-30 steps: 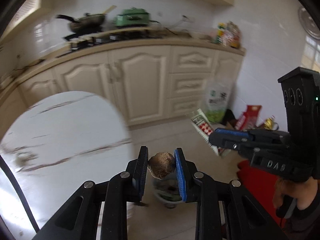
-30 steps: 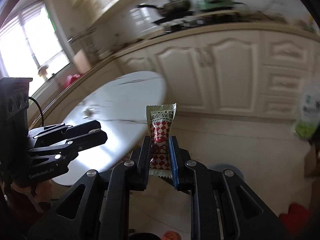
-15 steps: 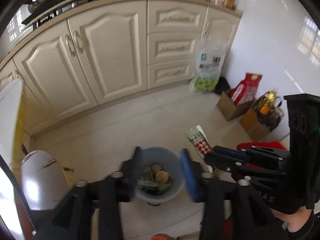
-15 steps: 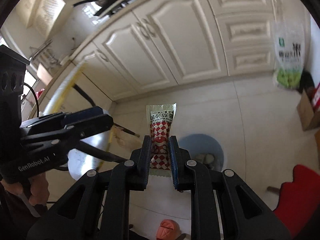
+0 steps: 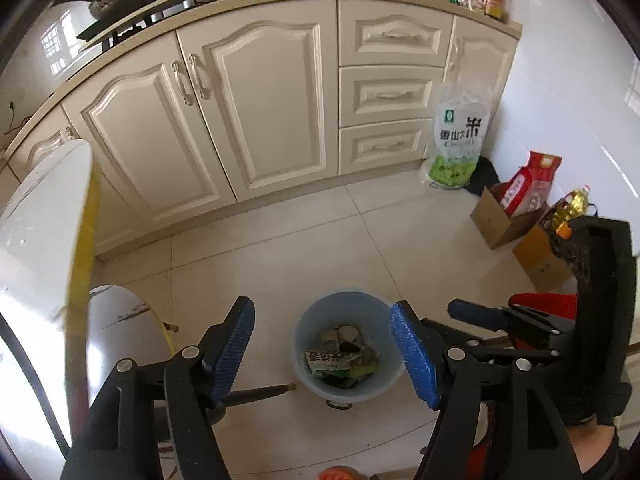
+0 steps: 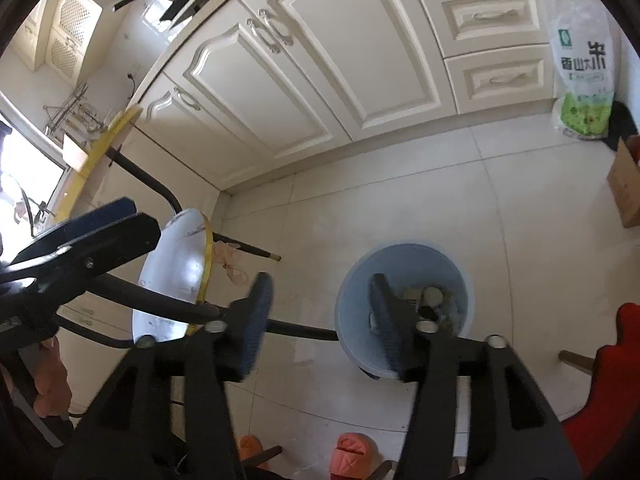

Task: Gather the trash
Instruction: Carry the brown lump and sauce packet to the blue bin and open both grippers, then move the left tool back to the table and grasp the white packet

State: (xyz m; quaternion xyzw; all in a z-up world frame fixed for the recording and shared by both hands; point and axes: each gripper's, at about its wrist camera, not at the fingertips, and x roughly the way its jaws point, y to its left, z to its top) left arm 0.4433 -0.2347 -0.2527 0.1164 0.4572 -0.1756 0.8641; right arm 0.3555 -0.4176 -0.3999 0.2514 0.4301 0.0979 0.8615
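A: What is seen from the left wrist view?

B: The left gripper [image 5: 322, 346] is pointed steeply down at the floor. Its jaws are opening, and nothing is caught between the blue pads [image 5: 412, 356]. The blue bin [image 5: 304, 360] is framed directly ahead and below, in the gap between the two fingers. Wrappers and scraps [image 5: 340, 354] are seen lying at its bottom, among them a printed packet. The right gripper [image 5: 476, 316] is seen just to the right of the bin, level with its rim.

A: So which way does the task's thing lie from that tool?

B: Straight down along the line of the fingers. No sideways correction is judged necessary; the bin mouth is centred under the jaws.

A: And the right wrist view?

B: The right gripper [image 6: 320, 316] is likewise opening, and no item is gripped; its pads are blurred. The blue bin [image 6: 468, 304] sits ahead and to the right, partly behind the right-hand finger, so that only that finger is over the mouth. The left gripper [image 6: 80, 232] is seen off to the left, above a small round stool [image 6: 172, 276].

A: Which hand is nearer the bin?

B: It cannot be settled firmly. The left is better centred; both appear close above it.

A: What is the stage judged to be?

B: Both loads appear to be dropped. Whether other litter remains cannot be told from these views. The bin's upright axis is the one relation to be respected when the tools are lifted away, since a clipped rim could tip it.
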